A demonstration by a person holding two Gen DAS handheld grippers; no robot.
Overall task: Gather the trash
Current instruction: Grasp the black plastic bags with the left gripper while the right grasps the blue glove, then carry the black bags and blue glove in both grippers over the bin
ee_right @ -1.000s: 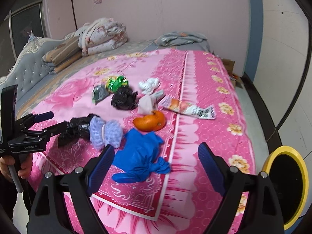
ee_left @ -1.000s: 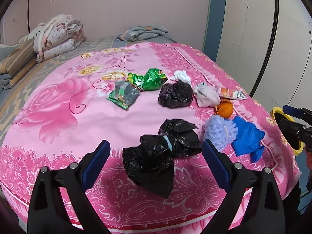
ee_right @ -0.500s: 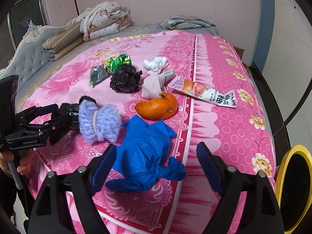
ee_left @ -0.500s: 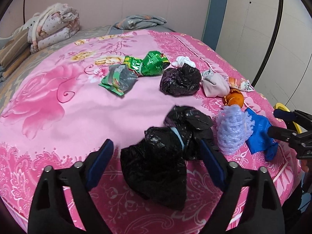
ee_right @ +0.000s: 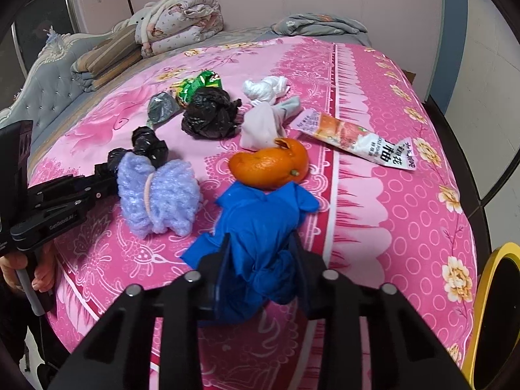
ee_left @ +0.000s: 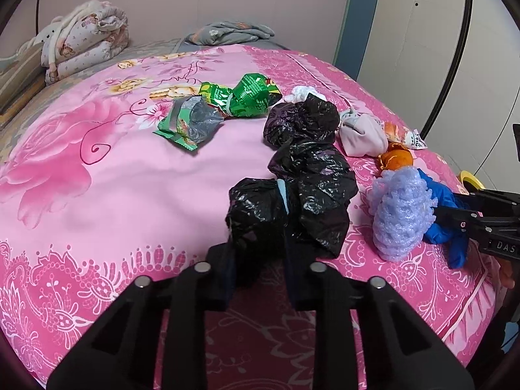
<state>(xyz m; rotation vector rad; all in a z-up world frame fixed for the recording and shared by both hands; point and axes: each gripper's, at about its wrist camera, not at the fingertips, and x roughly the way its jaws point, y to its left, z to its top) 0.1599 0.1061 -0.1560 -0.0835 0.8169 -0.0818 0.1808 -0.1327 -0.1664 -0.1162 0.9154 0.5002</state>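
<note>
Left wrist view: our left gripper (ee_left: 260, 269) jaws are closing on the black bag (ee_left: 260, 214) near the pink bed's (ee_left: 113, 195) front edge. Our right gripper (ee_right: 263, 276) jaws are closing on the blue glove (ee_right: 260, 221) beside the orange peel (ee_right: 269, 165).

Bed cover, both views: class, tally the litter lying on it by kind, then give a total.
Black bags: 2 (near black bag, far black bag)
Pale bags: 2 (white bag, pinkish bag)
Green wrappers: 2 (bright wrapper, greyish wrapper)
Printed sachet: 1
Orange peel: 1
Lilac foam net: 1
Blue glove: 1
Total: 10
</note>
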